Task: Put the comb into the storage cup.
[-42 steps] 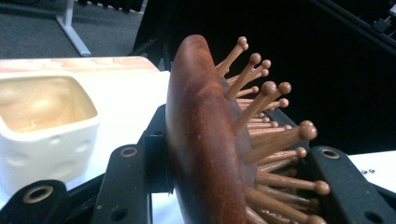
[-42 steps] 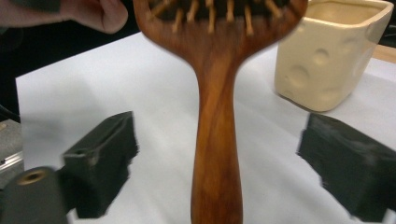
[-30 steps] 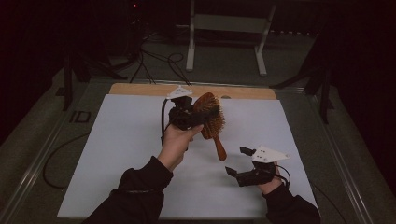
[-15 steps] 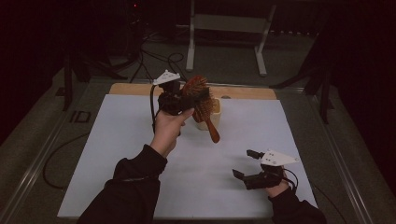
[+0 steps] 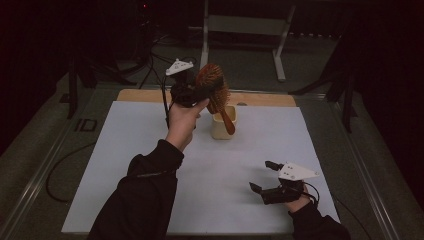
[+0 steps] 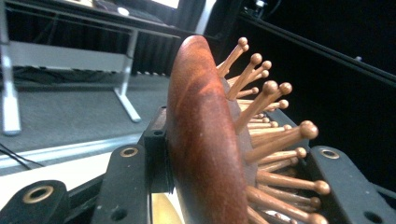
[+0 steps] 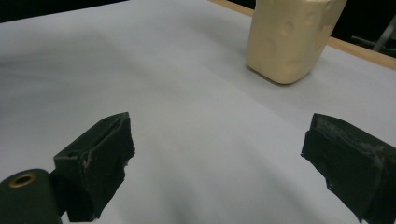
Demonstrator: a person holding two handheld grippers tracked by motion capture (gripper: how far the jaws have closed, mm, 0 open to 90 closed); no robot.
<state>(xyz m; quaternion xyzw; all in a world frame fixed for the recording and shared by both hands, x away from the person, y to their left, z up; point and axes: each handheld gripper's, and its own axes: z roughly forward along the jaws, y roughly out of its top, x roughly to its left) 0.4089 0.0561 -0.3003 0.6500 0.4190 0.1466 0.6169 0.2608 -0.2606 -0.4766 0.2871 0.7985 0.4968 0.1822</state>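
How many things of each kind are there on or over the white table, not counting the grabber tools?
Brown wooden hairbrush with peg bristles: 1
Cream-coloured plastic cup: 1
Total: 2

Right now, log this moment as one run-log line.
left gripper: shut on hairbrush, handle over cup | right gripper: open, empty, low over mat

Left gripper (image 5: 192, 92) holds the hairbrush (image 5: 215, 92) above the cream cup (image 5: 222, 125).
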